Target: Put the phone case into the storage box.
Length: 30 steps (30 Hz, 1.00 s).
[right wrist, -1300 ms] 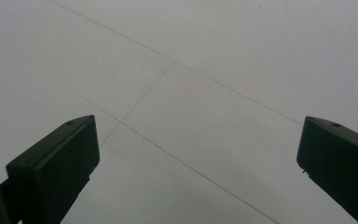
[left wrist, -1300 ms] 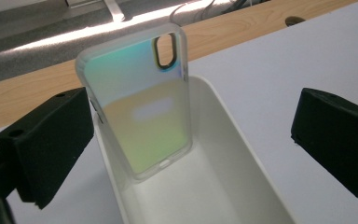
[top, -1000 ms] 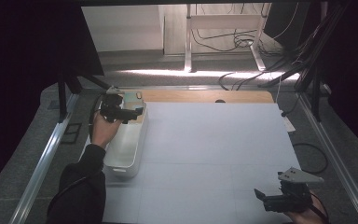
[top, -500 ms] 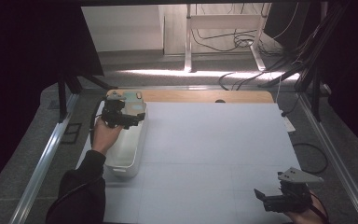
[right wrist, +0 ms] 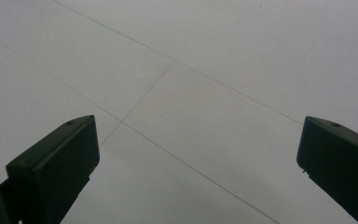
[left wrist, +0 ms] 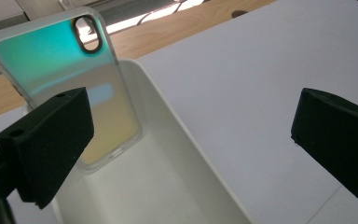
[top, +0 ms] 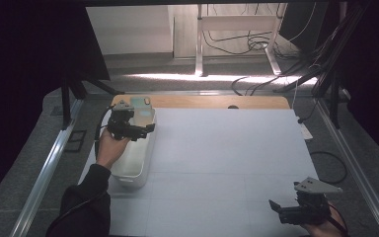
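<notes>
Left gripper (top: 131,129) drawn back along the tub (top: 145,157), jaws apart, phone case (left wrist: 70,84) just ahead, right gripper (top: 296,213) unmoved, jaws wide.

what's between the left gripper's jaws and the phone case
Nothing. In the left gripper view the open left gripper looks straight at the phone case, which leans against the end of the white tub; the stretch between them is bare.
</notes>
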Each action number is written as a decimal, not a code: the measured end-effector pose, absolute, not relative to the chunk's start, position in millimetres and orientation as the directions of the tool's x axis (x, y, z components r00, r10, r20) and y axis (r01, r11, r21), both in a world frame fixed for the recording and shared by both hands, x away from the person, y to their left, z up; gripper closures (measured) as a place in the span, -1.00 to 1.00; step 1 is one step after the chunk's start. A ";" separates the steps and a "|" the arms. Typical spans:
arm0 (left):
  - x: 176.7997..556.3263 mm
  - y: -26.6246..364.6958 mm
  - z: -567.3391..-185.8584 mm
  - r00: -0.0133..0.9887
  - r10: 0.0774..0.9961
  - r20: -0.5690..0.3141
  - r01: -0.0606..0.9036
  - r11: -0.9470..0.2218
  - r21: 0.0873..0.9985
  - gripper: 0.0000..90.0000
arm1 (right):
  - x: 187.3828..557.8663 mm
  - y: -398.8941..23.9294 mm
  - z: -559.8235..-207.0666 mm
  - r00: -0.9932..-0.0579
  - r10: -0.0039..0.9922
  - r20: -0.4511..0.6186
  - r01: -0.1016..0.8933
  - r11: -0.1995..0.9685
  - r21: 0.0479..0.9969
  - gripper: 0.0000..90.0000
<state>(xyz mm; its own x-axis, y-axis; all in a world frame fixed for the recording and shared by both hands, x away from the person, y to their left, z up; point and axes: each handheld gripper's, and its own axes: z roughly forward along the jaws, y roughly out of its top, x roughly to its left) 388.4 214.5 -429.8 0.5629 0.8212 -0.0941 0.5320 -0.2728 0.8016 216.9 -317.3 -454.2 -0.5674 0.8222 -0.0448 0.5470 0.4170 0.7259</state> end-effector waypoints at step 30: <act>358.4 218.8 -437.1 0.613 0.780 -0.123 0.488 -0.253 0.835 -1.00 | 217.6 -318.8 -453.9 -0.567 0.824 -0.026 0.552 0.403 0.730 -1.00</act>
<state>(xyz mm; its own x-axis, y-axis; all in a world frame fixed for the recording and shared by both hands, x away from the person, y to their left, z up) 358.4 218.8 -437.1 0.6134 0.7801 -0.1227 0.4882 -0.2525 0.8354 217.6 -318.8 -453.9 -0.5666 0.8235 -0.0265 0.5520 0.4032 0.7299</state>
